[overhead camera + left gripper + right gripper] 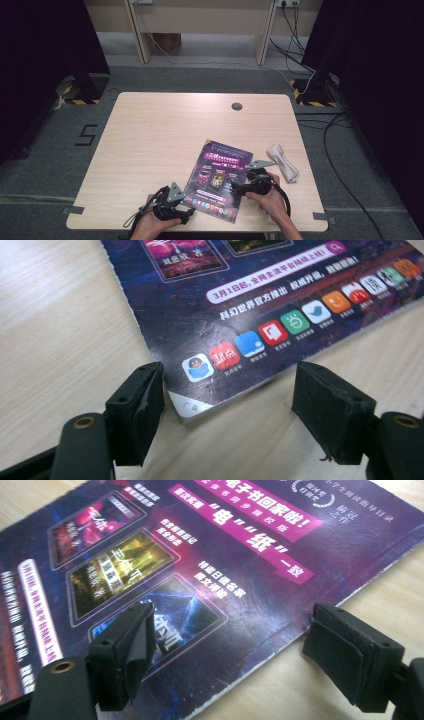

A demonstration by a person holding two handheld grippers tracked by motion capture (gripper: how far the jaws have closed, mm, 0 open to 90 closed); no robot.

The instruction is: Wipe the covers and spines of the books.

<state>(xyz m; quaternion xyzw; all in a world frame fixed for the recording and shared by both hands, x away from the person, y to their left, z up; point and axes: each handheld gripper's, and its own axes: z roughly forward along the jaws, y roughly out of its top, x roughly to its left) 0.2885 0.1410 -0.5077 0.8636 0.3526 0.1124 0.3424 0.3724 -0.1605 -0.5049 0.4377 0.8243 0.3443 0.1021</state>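
magazine (pixel 218 180) flat on table (pixel 150 145), lower centre of high view | left gripper (pixel 227 400) jaws spread, straddling its near corner, low in frame | right gripper (pixel 227 645) jaws spread across its side edge | cloth (pixel 283 162) right of magazine, apart

A light wooden table (pixel 150 135) fills the centre of the high view, a round grommet (pixel 237 106) near its upper edge. A dark purple magazine (pixel 218 180) lies flat at lower centre-right; a crumpled beige cloth (pixel 283 162) lies just right of it, apart.
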